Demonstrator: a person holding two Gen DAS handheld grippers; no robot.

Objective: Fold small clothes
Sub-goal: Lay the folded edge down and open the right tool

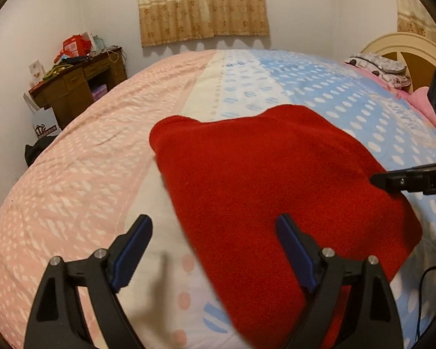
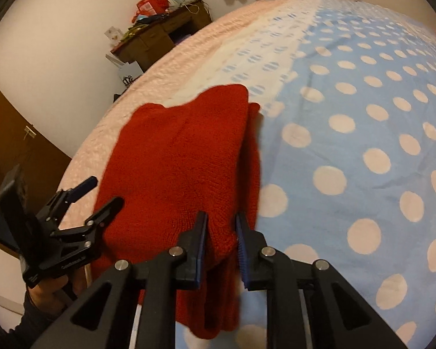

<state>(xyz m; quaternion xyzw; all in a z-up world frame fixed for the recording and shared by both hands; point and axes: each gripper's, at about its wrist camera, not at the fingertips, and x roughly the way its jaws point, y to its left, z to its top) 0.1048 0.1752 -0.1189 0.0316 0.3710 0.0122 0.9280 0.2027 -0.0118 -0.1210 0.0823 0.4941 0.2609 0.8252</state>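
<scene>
A red knitted garment (image 1: pixel 276 189) lies folded on the bed, over the seam between the pale and blue dotted parts of the cover. My left gripper (image 1: pixel 213 228) is open wide just above its near left edge, with the right finger over the cloth, the left finger over the sheet and nothing pinched. From the right wrist view the left gripper (image 2: pixel 104 192) stands open beside the garment's left edge. My right gripper (image 2: pixel 221 225) is shut on a bunched edge of the red garment (image 2: pixel 174 160); red cloth fills the narrow gap between its blue pads. The right gripper (image 1: pixel 376 179) reaches in from the right.
The bed cover (image 1: pixel 87 174) is pink at left and blue with pale dots (image 2: pixel 348 145) at right. A cluttered wooden desk (image 1: pixel 78 87) and a paper bag stand by the far wall. Pillows (image 1: pixel 378 67) and a headboard lie at the far right. A dark cable (image 1: pixel 424 290) runs nearby.
</scene>
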